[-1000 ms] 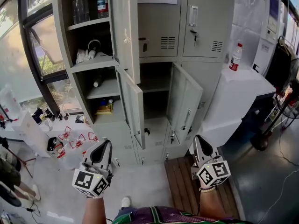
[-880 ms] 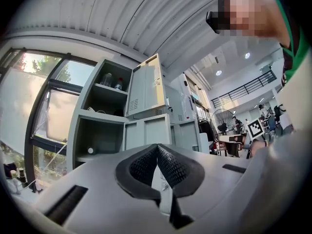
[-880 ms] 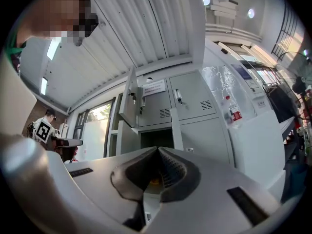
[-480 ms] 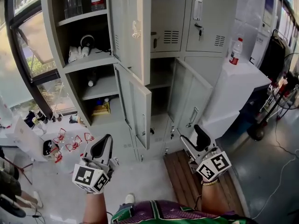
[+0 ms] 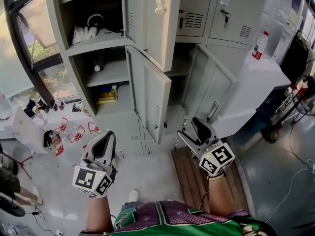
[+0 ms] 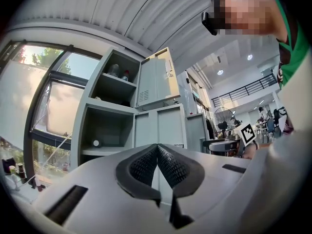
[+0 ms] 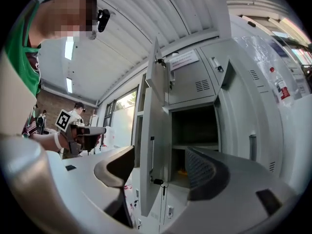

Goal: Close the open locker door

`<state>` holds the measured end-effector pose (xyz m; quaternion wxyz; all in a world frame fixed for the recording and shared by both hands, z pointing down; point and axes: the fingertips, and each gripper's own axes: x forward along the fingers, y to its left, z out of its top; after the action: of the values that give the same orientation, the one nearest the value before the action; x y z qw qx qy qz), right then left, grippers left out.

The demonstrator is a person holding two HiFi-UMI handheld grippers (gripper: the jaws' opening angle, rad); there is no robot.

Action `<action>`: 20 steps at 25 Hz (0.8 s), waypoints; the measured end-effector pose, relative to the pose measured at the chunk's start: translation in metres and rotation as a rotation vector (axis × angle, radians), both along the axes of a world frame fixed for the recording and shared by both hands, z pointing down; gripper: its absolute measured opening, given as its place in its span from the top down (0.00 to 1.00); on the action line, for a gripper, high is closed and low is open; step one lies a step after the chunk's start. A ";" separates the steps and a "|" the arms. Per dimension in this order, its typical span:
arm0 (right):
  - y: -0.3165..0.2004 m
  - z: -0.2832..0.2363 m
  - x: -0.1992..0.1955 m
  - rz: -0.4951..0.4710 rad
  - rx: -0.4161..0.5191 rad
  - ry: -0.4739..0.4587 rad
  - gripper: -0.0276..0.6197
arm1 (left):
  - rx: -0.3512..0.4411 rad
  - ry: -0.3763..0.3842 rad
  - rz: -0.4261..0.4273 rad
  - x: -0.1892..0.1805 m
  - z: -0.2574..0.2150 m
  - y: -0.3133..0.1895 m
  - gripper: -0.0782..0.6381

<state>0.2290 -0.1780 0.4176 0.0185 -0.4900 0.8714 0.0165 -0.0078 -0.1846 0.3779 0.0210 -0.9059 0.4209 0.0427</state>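
While no door is closed yet, my right gripper point(image 5: 193, 132) sits at the lower centre-right of the head view, just below the right-hand locker door point(image 5: 209, 90), which hangs wide open. Its jaws have just been opening and stand wide apart, empty; only the far left-hand door point(image 7: 145, 130) shows through the gap. My left gripper point(image 5: 105, 140), at lower left, has its jaws pressed together on nothing. I seem short of contact, though depth is hard to judge. All the pushing remains.
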 end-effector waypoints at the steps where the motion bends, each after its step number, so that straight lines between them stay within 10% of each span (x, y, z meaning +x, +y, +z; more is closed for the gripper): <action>1: -0.004 0.004 -0.002 -0.010 -0.007 0.000 0.48 | -0.005 0.000 -0.008 -0.002 0.002 0.000 0.86; 20: -0.066 0.032 -0.032 -0.132 -0.068 -0.009 0.51 | -0.041 -0.025 -0.023 -0.005 0.013 0.005 0.86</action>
<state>0.1970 -0.2435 0.4498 0.0067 -0.4317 0.9019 -0.0167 -0.0127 -0.1795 0.3909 0.0080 -0.9017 0.4318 0.0224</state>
